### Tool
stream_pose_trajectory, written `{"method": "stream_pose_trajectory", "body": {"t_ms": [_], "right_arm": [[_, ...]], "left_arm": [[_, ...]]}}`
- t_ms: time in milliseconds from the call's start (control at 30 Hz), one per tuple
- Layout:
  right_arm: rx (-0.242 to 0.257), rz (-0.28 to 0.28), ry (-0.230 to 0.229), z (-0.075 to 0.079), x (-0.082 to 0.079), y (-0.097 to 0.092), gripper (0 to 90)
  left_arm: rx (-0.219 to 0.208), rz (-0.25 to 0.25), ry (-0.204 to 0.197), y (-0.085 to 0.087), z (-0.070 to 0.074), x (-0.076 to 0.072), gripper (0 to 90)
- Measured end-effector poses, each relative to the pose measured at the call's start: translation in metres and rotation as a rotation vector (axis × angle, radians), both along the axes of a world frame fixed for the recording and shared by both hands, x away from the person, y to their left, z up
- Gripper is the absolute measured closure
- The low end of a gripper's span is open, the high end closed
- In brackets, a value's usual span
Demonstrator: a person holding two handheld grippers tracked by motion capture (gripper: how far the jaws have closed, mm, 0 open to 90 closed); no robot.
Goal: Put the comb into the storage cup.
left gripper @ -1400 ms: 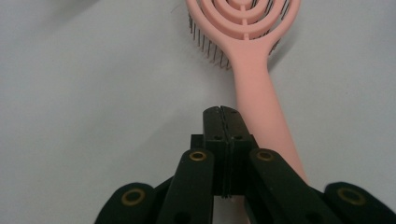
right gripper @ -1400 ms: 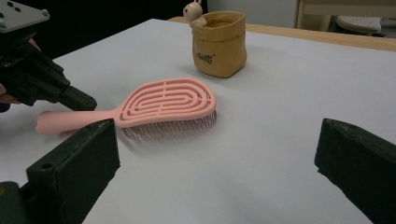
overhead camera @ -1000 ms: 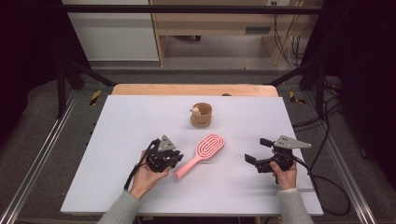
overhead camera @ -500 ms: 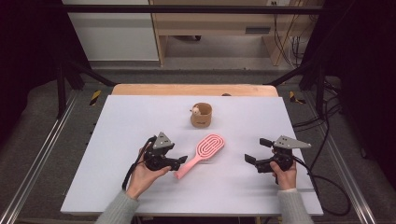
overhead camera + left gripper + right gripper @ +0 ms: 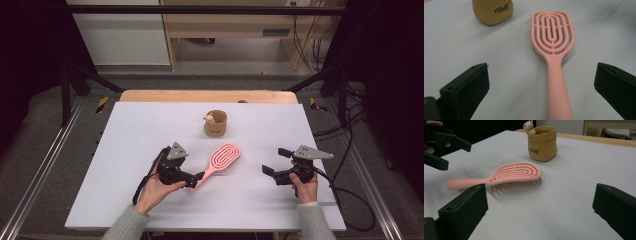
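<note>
A pink hairbrush (image 5: 222,160) lies bristles down on the white table (image 5: 140,130), its handle pointing toward my left gripper (image 5: 196,180). In the left gripper view the handle (image 5: 557,95) runs between the wide-apart jaws of my left gripper (image 5: 541,72), and neither pad touches it. Those jaws have just been opening. My right gripper (image 5: 275,161) rests open at the right, apart from the brush (image 5: 516,173), with nothing between its jaws. A tan pouch (image 5: 215,123) with a small bunny figure on its rim stands behind the brush.
The pouch (image 5: 542,143) stands a short way beyond the brush head. A wooden strip (image 5: 210,96) runs along the table's far edge. Cables trail off the right side. Dark frame rails flank the table.
My left gripper's jaws have opened off the brush handle and the hand has drawn back slightly. The brush lies where it was. My right gripper has not moved.
</note>
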State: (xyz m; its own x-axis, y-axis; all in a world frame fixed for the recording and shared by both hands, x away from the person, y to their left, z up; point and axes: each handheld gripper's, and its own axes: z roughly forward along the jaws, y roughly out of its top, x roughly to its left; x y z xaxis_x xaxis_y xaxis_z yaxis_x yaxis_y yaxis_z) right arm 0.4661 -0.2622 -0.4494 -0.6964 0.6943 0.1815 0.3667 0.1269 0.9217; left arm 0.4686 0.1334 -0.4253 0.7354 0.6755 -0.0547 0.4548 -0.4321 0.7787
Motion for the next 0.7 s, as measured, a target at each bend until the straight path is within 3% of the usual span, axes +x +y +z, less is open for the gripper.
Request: {"method": "stream_pose_trajectory", "body": {"t_ms": [200,700], "right_arm": [[0.001,0.0,0.0,0.0,0.0,0.0,0.4],[-0.001,-0.002,0.0,0.0,0.0,0.0,0.3]], "left_arm": [[-0.002,-0.014,0.006,-0.005,0.002,-0.001,0.0],[0.036,-0.008,0.051,-0.022,-0.008,0.01,0.0]]}}
